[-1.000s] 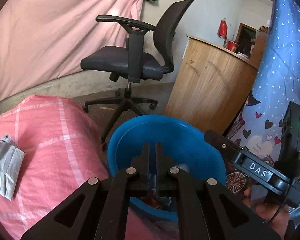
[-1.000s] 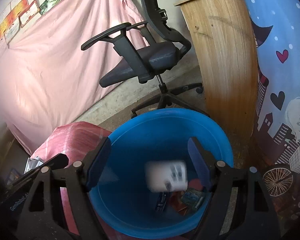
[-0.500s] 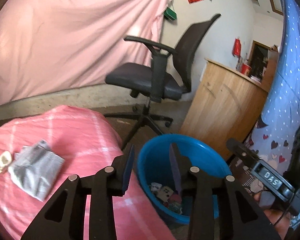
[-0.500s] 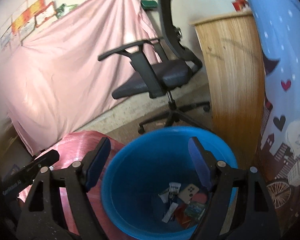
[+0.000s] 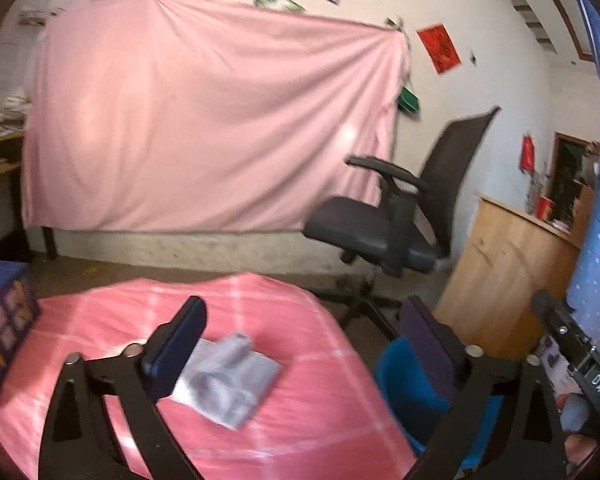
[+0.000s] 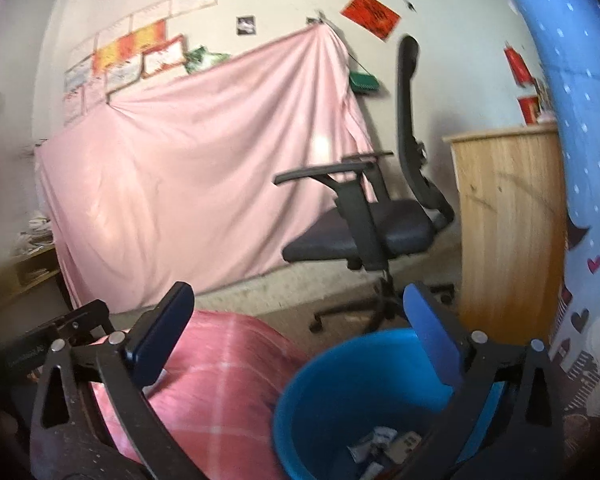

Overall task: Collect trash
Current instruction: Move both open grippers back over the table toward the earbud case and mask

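Through your left wrist camera, your left gripper (image 5: 300, 344) is opening wide, empty, over the pink cloth (image 5: 320, 400); a grey wrapper (image 5: 228, 380) lies near its right edge. In the right view, your right gripper (image 6: 296, 336) gapes empty above the blue bin (image 6: 332, 392), scraps (image 6: 384, 446) at its bottom.

bin (image 6: 332, 376): blue | tablecloth (image 5: 300, 400): pink, white checks | wrapper (image 5: 228, 380): grey | chair (image 6: 364, 232): black

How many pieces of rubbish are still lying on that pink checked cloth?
1: a crumpled grey wrapper near the middle of the pink cloth, beside the blue bin. The gripper fingers may hide more.
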Demonstrator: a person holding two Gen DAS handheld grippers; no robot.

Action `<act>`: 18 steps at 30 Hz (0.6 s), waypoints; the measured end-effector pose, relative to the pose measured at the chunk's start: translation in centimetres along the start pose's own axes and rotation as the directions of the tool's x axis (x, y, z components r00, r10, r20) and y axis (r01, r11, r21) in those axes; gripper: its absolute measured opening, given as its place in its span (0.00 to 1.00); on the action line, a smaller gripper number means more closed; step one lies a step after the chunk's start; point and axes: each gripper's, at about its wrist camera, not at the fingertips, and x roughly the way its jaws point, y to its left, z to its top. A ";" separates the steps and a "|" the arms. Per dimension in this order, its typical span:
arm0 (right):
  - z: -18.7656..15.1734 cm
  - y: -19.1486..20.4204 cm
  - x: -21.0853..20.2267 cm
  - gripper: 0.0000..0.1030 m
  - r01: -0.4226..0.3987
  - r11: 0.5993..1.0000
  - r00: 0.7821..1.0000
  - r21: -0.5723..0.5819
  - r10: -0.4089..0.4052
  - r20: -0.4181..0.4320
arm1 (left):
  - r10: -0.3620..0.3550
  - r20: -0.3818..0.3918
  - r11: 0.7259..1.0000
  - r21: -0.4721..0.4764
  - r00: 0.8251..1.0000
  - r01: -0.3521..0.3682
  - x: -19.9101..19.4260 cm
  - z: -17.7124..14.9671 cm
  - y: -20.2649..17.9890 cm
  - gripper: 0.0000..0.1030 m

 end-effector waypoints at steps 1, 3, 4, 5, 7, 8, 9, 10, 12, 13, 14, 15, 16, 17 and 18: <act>0.0 0.4 -0.1 1.00 -0.009 1.000 1.000 -0.007 0.009 0.009 | 0.017 0.019 1.000 -0.008 1.000 -0.017 -0.5 0.0 0.7 0.97; 0.0 1.5 -0.1 1.00 -0.029 0.999 0.999 -0.024 0.029 0.027 | 0.037 0.043 0.999 -0.021 0.998 -0.036 -1.4 -0.1 1.7 0.97; 0.0 2.2 -0.1 1.00 -0.040 0.999 0.999 -0.032 0.041 0.034 | 0.050 0.053 0.998 -0.027 0.997 -0.048 -1.7 -0.1 2.3 0.98; 0.0 2.6 -0.1 1.00 -0.049 0.998 0.998 -0.039 0.050 0.041 | 0.069 0.067 0.997 -0.034 0.995 -0.067 -2.3 -0.1 3.0 0.98; 0.0 3.8 -0.1 1.00 -0.067 0.996 0.996 -0.060 0.071 0.062 | 0.098 0.091 0.994 -0.047 0.991 -0.094 -3.1 -0.2 3.9 0.98; 0.0 4.5 -0.2 1.00 -0.076 0.995 0.994 -0.071 0.081 0.071 | 0.111 0.100 0.993 -0.052 0.989 -0.106 -3.4 -0.2 4.4 0.98; 0.0 4.9 -0.2 1.00 -0.085 0.993 0.993 -0.081 0.092 0.077 | 0.125 0.111 0.991 -0.056 0.986 -0.119 -3.8 -0.2 4.9 0.98; -0.1 5.6 -0.3 1.00 -0.095 0.991 0.991 -0.093 0.103 0.084 | 0.136 0.121 0.990 -0.059 0.983 -0.130 -4.2 -0.3 5.4 0.98; -0.2 6.7 -0.3 1.00 -0.112 0.987 0.988 -0.112 0.122 0.090 | 0.163 0.142 0.986 -0.060 0.976 -0.156 -5.1 -0.6 6.4 0.98; -0.3 7.3 -0.2 1.00 -0.122 0.985 0.987 -0.121 0.134 0.092 | 0.174 0.149 0.984 -0.059 0.973 -0.166 -5.4 -0.7 6.8 0.98; -0.4 7.7 -0.3 1.00 -0.131 0.983 0.985 -0.128 0.143 0.094 | 0.186 0.158 0.982 -0.058 0.970 -0.179 -5.8 -0.8 7.3 0.98; -0.5 8.3 -0.2 1.00 -0.140 0.981 0.983 -0.137 0.154 0.095 | 0.196 0.164 0.980 -0.060 0.967 -0.189 -6.2 -1.0 7.8 0.98; -0.7 8.8 -0.1 1.00 -0.150 0.978 0.982 -0.146 0.165 0.095 | 0.207 0.171 0.978 -0.063 0.963 -0.199 -6.5 -1.2 8.3 0.98; -0.8 9.2 0.0 1.00 -0.157 0.976 0.980 -0.153 0.173 0.095 | 0.221 0.179 0.975 -0.067 0.959 -0.212 -7.0 -1.4 8.9 0.98; -0.9 9.8 0.0 1.00 -0.166 0.973 0.979 -0.164 0.182 0.093 | 0.229 0.183 0.973 -0.069 0.956 -0.220 -7.2 -1.5 9.4 0.98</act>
